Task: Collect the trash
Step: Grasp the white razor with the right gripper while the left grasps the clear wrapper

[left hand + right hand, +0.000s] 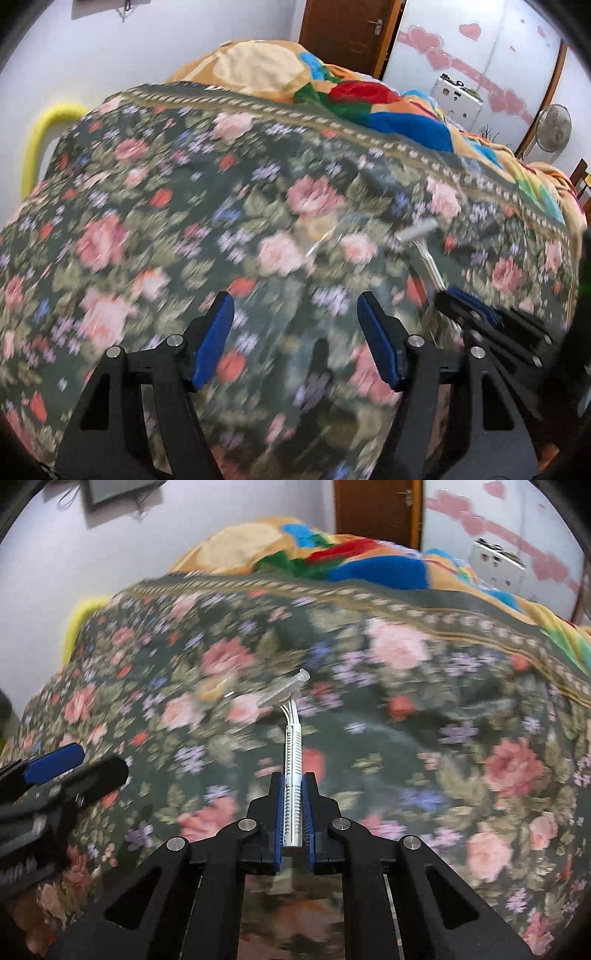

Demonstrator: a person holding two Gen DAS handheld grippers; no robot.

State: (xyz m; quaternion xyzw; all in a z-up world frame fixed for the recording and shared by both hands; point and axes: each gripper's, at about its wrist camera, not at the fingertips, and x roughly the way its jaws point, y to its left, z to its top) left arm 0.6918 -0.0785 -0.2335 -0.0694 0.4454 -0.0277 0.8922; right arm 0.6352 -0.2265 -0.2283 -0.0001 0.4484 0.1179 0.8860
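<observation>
- The left tongs (295, 339) hang released over the flowery bed cover (155, 206), with nothing between the blue pads (214, 339).
- A clear bit of wrapper (325, 230), likely trash too, lies on the cover ahead of them, but it is too blurry to be sure.
- The right tongs (294, 812) are clenched on the white razor (293, 764). Its head (284, 692) sticks out in front, above the bed.
- The pick-up step looks done. Next, the razor needs carrying to a trash bin, and none is in view.

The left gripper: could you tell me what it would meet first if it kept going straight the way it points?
Most likely the floral bedspread: the left gripper is open, tilted down at bare cloth. Depth is blurred.
</observation>
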